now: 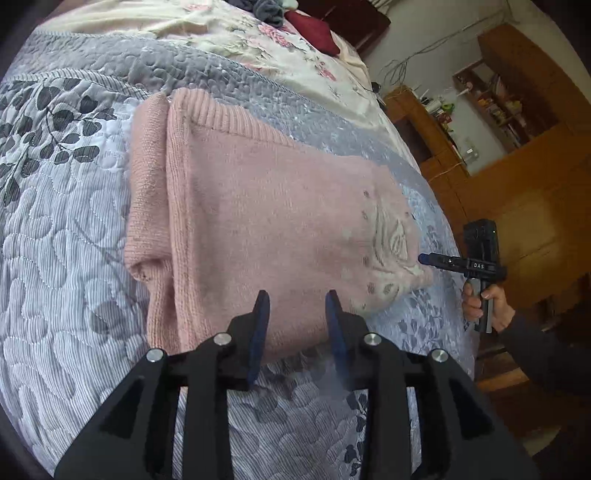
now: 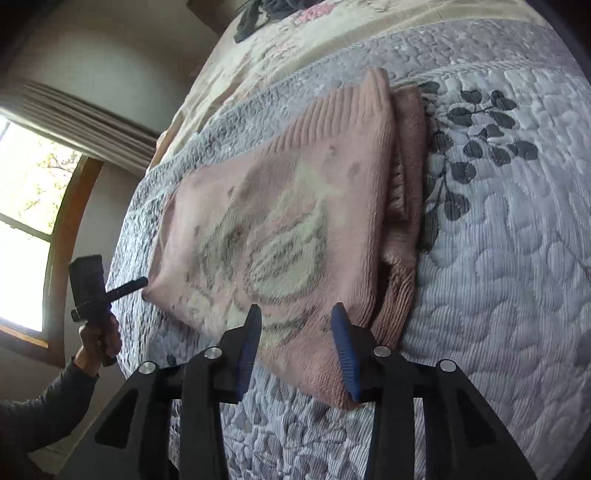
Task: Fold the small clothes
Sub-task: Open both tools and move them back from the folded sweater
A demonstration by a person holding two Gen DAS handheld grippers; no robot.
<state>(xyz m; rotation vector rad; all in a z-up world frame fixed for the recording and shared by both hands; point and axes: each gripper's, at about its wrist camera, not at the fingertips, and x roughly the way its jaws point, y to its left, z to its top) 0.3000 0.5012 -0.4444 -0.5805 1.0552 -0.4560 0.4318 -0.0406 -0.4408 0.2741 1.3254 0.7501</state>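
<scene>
Pink knitted sweater (image 1: 258, 206), folded into a rough rectangle with a pale grey-and-white flower motif on its top face, lies flat on the grey-and-white quilted bedspread (image 1: 62, 258) with its dark leaf print. In the left wrist view its long axis runs from the ribbed hem at the far upper left towards the motif end at the lower right, and a folded sleeve lies tucked along its left edge. The left tongs (image 1: 297, 325) hang just above the near edge of the sweater with their blue-padded fingers (image 1: 260, 332) spread apart and nothing between them.

That same view shows the right tongs (image 1: 424, 258) from the side, their tip at the sweater's motif corner, held by a hand (image 1: 487, 306) in a dark sleeve; from there I cannot tell how far they are spread. It also takes in wooden shelving (image 1: 509, 110) along the wall and a dark red cushion (image 1: 314, 29) at the far end of the bed.

The right wrist view shows the motif far more fully, a large pale flower across the sweater (image 2: 280, 229), and the right tongs (image 2: 295, 343) spread wide over its near edge, gripping nothing. It alone shows a bright window (image 2: 26, 221) with a wooden frame, and the left tongs (image 2: 142, 282) with their tip at the sweater's left corner.
</scene>
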